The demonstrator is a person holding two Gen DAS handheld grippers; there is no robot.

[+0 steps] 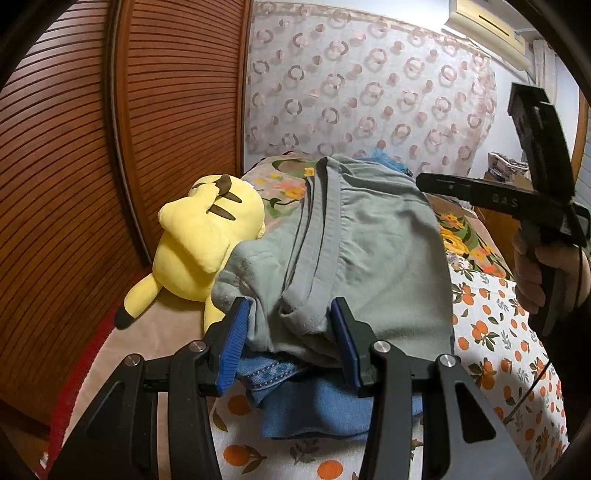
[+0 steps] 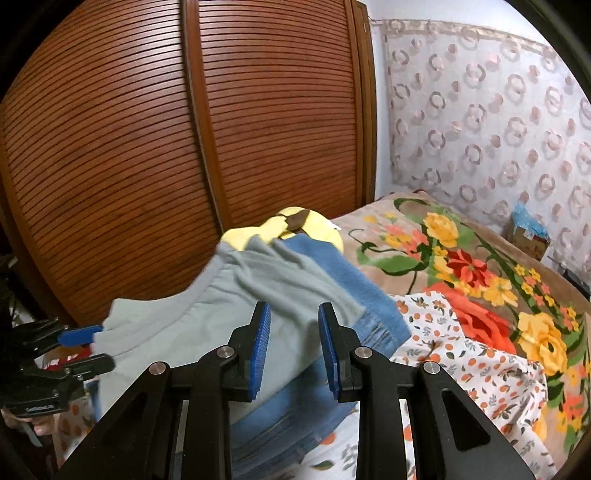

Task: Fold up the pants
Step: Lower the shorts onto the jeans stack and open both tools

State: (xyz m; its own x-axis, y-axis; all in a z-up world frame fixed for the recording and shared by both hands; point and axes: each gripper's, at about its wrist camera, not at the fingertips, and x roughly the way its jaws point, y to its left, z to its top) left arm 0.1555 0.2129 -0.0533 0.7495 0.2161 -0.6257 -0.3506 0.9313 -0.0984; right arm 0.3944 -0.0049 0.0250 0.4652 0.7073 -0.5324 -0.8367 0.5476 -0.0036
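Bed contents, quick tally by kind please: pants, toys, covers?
Pants: 2, grey-green pants on top of blue jeans
Plush toys: 1, yellow plush
Bed covers: 2, orange-print sheet, floral blanket
Total: 5

A slatted brown wardrobe [image 2: 184,147] fills the left side of the room, its doors [image 1: 177,103] reaching out of view at the top. Beside it hangs a sheer curtain [image 1: 369,81] patterned with pinkish rings, covering the far wall. An air conditioner [image 1: 487,26] sits high on the white wall at the upper right. The bed [image 2: 388,225] runs along the wardrobe up to the curtain, covered by a floral blanket [image 2: 461,258] and, nearer, an orange-print sheet [image 2: 480,369]. A small box [image 2: 528,236] stands at the bed's far right corner.
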